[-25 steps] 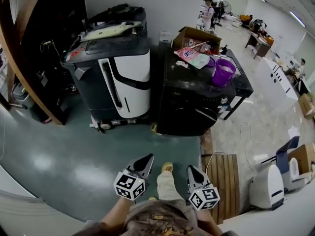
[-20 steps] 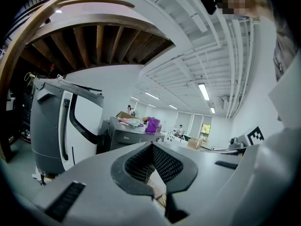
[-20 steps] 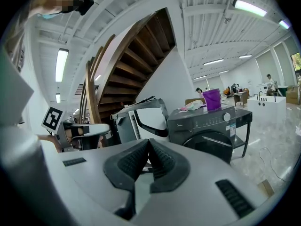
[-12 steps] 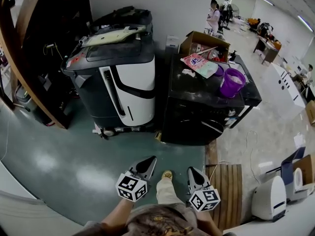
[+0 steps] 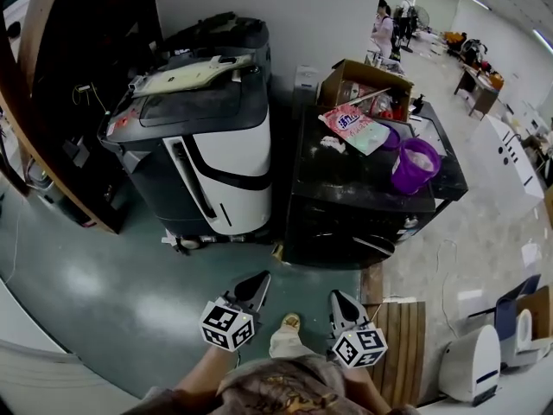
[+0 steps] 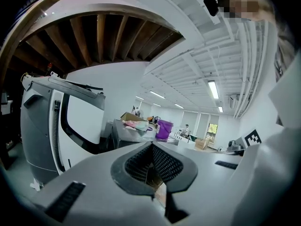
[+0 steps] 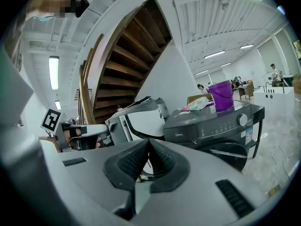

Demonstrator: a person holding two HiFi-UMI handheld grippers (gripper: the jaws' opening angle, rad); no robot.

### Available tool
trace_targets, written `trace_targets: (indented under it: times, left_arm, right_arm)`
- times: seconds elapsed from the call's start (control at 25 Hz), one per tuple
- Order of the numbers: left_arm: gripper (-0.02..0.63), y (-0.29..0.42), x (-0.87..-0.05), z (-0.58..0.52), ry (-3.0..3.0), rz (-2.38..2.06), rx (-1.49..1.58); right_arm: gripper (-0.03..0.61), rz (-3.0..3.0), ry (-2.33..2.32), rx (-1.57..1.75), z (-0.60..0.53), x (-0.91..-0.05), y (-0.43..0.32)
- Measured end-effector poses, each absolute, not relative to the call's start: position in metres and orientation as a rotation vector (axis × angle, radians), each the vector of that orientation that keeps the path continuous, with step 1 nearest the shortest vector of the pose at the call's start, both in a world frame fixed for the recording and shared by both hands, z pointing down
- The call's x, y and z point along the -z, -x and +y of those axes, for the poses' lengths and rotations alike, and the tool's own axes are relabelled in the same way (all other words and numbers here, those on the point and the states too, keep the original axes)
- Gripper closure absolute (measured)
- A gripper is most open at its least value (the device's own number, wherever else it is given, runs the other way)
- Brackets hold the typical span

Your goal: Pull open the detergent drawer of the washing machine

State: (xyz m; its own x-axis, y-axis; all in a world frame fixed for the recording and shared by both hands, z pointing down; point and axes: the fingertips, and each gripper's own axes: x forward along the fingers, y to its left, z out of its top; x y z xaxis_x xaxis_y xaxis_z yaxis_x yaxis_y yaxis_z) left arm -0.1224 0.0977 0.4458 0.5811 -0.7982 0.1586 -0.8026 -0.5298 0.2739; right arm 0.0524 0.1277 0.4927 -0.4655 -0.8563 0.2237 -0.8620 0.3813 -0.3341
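Note:
A black front-loading washing machine [image 5: 346,206] stands ahead, seen also in the right gripper view [image 7: 221,124] with its dial [image 7: 243,119] and control panel. Its detergent drawer front is not clearly distinguishable. My left gripper [image 5: 257,282] and right gripper [image 5: 340,299] hover low near my body, well short of the machine. Both are shut with nothing between their jaws, as the left gripper [image 6: 151,145] and the right gripper [image 7: 148,141] show in their own views.
A grey-and-white machine [image 5: 216,145] stands left of the washer. On the washer's top sit a purple bucket [image 5: 413,164], a pink bag [image 5: 354,128] and a cardboard box [image 5: 367,80]. A wooden pallet [image 5: 399,344] lies at right. A person [image 5: 382,28] stands far back.
The washer and its neighbour have grown larger and shifted slightly right in the head view as I move toward them. Both grippers stay shut and keep their places near my body.

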Motion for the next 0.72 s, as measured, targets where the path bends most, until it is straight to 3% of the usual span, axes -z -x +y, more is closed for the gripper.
trace_targets:
  times: [0.72]
  left_arm:
    - [0.592,0.094,-0.442,-0.022,-2.469,-1.388,-0.084]
  right_arm:
    - [0.575,-2.661,-1.518,-0.733,-0.012,-0.504,-0.079]
